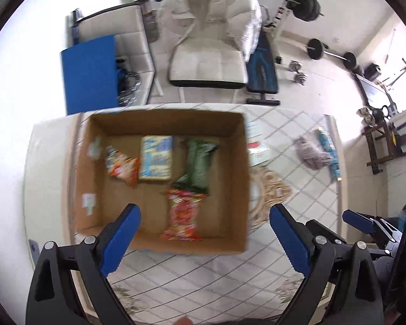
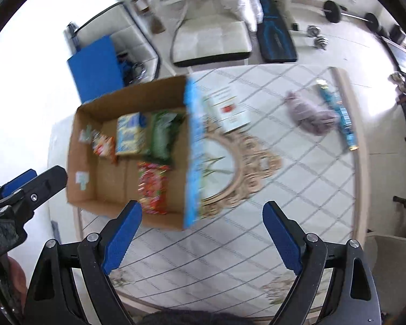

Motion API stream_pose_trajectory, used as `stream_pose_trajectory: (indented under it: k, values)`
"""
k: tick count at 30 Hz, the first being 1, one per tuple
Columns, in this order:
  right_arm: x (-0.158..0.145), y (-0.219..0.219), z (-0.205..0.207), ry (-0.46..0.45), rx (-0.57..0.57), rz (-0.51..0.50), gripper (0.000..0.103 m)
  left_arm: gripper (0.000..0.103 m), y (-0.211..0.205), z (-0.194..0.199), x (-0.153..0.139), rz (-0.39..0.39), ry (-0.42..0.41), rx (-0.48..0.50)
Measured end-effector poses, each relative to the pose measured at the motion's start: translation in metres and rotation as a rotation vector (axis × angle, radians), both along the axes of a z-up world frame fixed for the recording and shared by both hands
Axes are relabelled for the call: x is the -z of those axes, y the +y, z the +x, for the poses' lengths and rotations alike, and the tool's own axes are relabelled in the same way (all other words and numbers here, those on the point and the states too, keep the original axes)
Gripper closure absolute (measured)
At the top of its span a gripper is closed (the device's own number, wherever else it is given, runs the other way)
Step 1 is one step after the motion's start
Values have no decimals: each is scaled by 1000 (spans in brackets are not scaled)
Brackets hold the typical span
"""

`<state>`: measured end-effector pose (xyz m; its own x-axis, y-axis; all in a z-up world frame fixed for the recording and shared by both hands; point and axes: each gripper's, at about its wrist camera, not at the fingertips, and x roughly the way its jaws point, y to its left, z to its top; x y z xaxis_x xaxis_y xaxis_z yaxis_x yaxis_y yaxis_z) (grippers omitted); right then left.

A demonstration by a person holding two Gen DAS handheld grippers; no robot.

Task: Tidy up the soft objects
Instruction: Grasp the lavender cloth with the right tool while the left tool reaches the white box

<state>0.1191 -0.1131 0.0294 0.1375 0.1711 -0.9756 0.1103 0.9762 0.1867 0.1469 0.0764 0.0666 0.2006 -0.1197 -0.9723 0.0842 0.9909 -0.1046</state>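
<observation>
Home gym room: barbell [image 1: 330, 52], weight bench [image 1: 262, 67], armchair [image 1: 208, 43].

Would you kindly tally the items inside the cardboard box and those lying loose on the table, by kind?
Snack packets in the cardboard box: 4 (orange packet, blue-yellow packet, green packet, red-orange packet)
Grey cloth on table: 1
White booklet on table: 1
Blue tube-like pack on table: 1
Total: 7
</observation>
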Motion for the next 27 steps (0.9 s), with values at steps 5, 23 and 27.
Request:
stream_pose_trajectory:
  k: [5, 23, 27]
  values:
    - [20, -101, 37, 25, 58, -75, 10, 5, -89, 57, 41, -25, 107, 48]
    - [128, -213, 102, 134, 69, -82, 11, 5, -186, 141, 250, 283, 336, -166]
    - [135, -210, 106, 132, 49, -76, 11, 5, -181, 143, 266, 340, 365, -202]
